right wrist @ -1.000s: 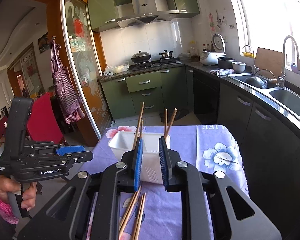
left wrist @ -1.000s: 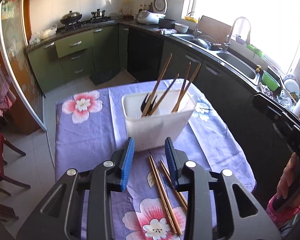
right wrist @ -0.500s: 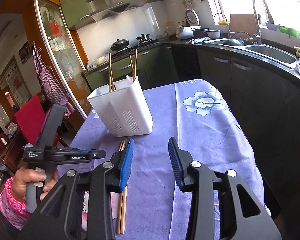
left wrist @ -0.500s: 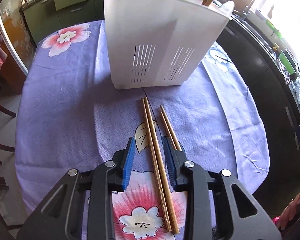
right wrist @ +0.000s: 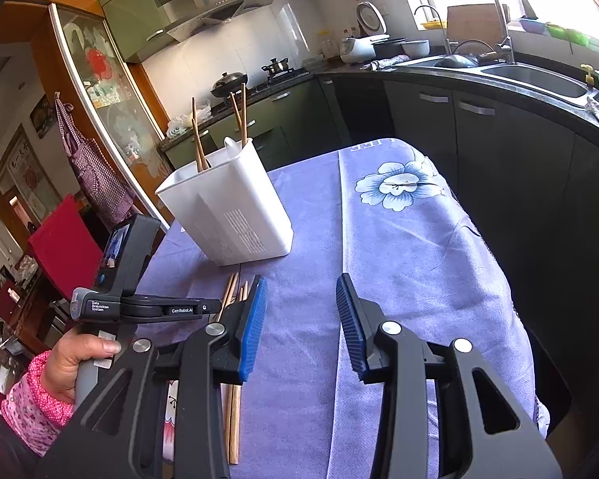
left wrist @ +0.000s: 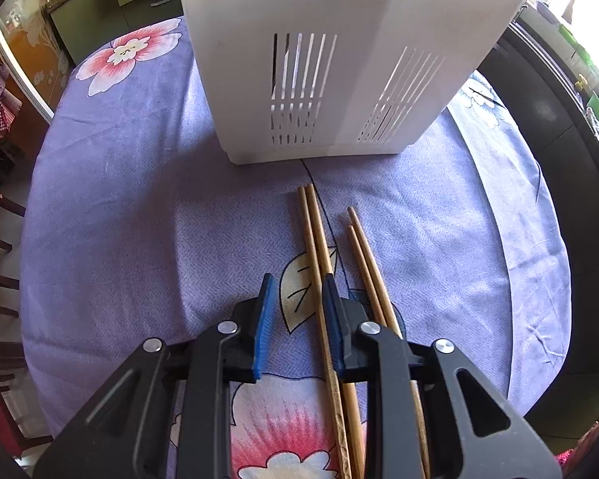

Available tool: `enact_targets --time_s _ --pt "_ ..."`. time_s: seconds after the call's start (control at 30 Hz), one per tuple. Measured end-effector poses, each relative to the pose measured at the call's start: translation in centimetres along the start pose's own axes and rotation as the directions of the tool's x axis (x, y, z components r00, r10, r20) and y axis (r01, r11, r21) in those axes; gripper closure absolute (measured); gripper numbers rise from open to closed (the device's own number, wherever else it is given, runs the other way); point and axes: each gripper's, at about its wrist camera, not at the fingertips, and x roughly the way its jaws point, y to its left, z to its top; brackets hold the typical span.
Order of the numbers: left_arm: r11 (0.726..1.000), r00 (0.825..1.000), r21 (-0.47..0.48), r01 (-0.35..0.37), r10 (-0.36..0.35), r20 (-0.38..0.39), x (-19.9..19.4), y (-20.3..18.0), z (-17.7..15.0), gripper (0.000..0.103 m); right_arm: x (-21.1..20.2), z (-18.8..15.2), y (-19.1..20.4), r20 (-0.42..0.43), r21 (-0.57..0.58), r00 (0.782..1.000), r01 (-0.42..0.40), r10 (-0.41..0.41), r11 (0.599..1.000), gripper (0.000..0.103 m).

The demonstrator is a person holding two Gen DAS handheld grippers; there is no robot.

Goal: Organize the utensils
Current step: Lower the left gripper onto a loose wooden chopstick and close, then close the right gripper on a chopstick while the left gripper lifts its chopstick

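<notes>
Left gripper [left wrist: 297, 311] we hold low over the table [left wrist: 139, 219], its jaws narrowly apart around one pair of chopsticks [left wrist: 319, 247] (a second pair [left wrist: 369, 263] lies just beside, outside the jaws). Our right gripper [right wrist: 299, 319] hovers wide open nearby. Ahead, the white holder [right wrist: 235, 215] stands upright with more chopsticks inside.

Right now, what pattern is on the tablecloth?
The tablecloth is purple with pink, white and blue flowers, best seen in the left wrist view.
</notes>
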Motion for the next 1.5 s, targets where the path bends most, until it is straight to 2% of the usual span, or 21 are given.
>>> enact_targets --time_s 0.23,0.3,0.43,0.53,0.67,0.77,0.9,1.0,1.27,1.5 --pt "1.000 1.000 0.014 -0.026 0.026 -0.006 0.5 -0.4 -0.1 0.081 0.5 0.1 0.0 -0.016 0.009 1.000 -0.008 0.008 1.000 0.065" --pt "1.000 1.000 0.022 -0.022 0.022 -0.003 0.5 -0.7 -0.2 0.095 0.7 0.1 0.2 -0.021 0.007 1.000 -0.014 0.014 1.000 0.065" --pt "1.000 1.000 0.007 0.016 -0.016 -0.003 0.3 -0.2 -0.4 0.097 1.7 0.1 1.3 -0.055 -0.028 0.998 -0.022 0.020 0.999 0.065" --pt "1.000 0.999 -0.003 0.031 -0.031 0.026 -0.7 0.8 -0.9 0.097 3.8 0.5 2.5 -0.127 -0.079 0.991 -0.046 0.036 0.996 0.065" --pt "0.997 0.993 -0.015 0.070 -0.068 0.096 -3.2 2.3 -1.7 0.097 8.4 0.4 4.6 -0.259 -0.142 0.964 -0.096 0.057 0.985 0.065" --pt "0.996 0.984 -0.014 0.089 -0.086 0.155 -5.6 2.9 -2.6 0.097 11.7 0.0 6.4 -0.316 -0.213 0.949 -0.092 0.021 0.973 0.065" --pt "0.995 0.968 0.001 0.096 -0.093 0.232 -8.7 3.8 -3.9 0.097 14.5 -0.7 8.2 -0.317 -0.318 0.946 -0.041 -0.066 0.947 0.066" --pt "0.995 0.959 0.013 0.099 -0.099 0.265 -10.1 4.4 -4.9 0.097 16.2 -1.2 8.7 -0.331 -0.340 0.939 -0.025 -0.094 0.940 0.065" --pt "0.991 0.940 0.041 0.130 -0.136 0.312 -11.7 4.6 -6.4 0.097 19.0 -1.8 9.1 -0.353 -0.379 0.922 0.013 -0.158 0.925 0.065" --pt "0.990 0.938 0.037 0.138 -0.143 0.317 -11.6 5.1 -6.3 0.097 19.9 -2.3 9.6 -0.356 -0.422 0.913 0.033 -0.200 0.906 0.065"
